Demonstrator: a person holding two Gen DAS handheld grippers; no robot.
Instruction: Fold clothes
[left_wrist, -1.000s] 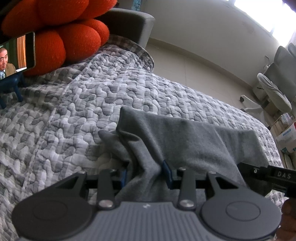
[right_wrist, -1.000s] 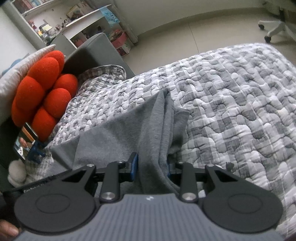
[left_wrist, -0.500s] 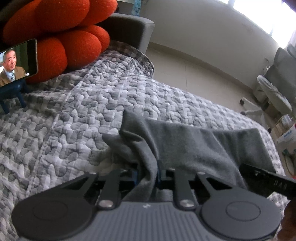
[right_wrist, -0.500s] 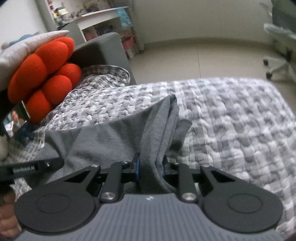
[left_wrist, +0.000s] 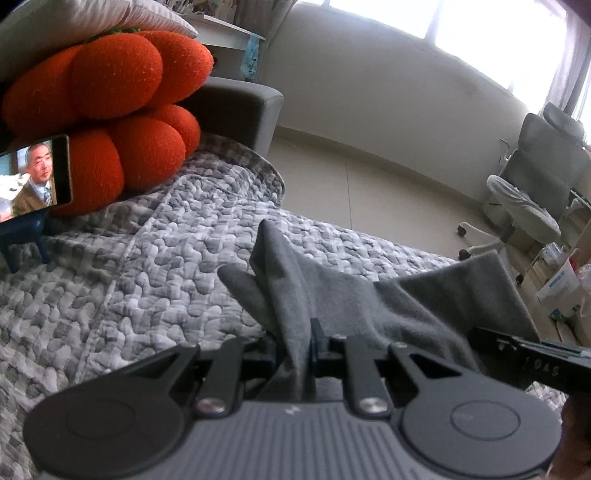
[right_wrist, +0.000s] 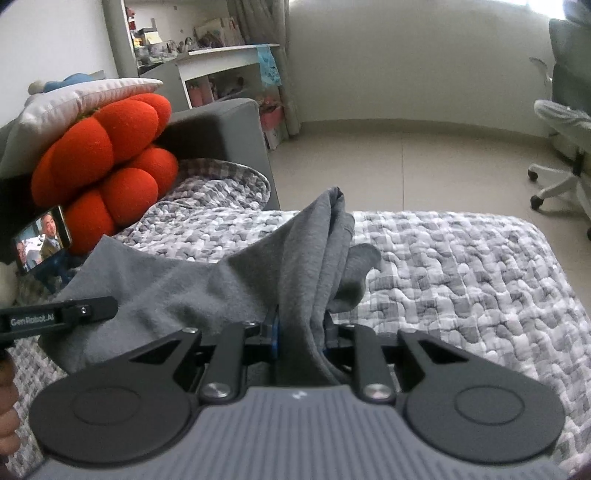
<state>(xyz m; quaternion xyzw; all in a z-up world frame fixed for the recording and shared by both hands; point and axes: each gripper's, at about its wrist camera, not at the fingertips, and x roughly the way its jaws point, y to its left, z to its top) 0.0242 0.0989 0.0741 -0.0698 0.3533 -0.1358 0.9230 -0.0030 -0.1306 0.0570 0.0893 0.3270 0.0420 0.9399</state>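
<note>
Grey garment (left_wrist: 413, 306): a soft jersey piece, lying on the quilted grey-and-white bedspread (left_wrist: 155, 273) with its near edge raised off the cover between two grippers. The left gripper (left_wrist: 297, 347) has a bunched corner of the cloth between its jaws, which are nearly together and pressing on the fabric. The right gripper (right_wrist: 301, 332) is clamped the same way on a thicker gather at the other corner, its jaws a little wider because more layers sit between them. Each set of jaws closed on the cloth within the last second and has now settled.

From each pinch the fabric rises to a peak, and the span between the two hangs slack and creased, while the far part of the garment rests on the bedspread. An orange knot cushion (right_wrist: 107, 162) and a phone on a stand (right_wrist: 42, 238) sit at the far left, well apart from the cloth.

By my reading the work is at an early stage: both corners are secured and lifted, but no neat fold shows. What is left is to carry the held edge across, lay it flat, smooth it, and make any further folds.
</note>
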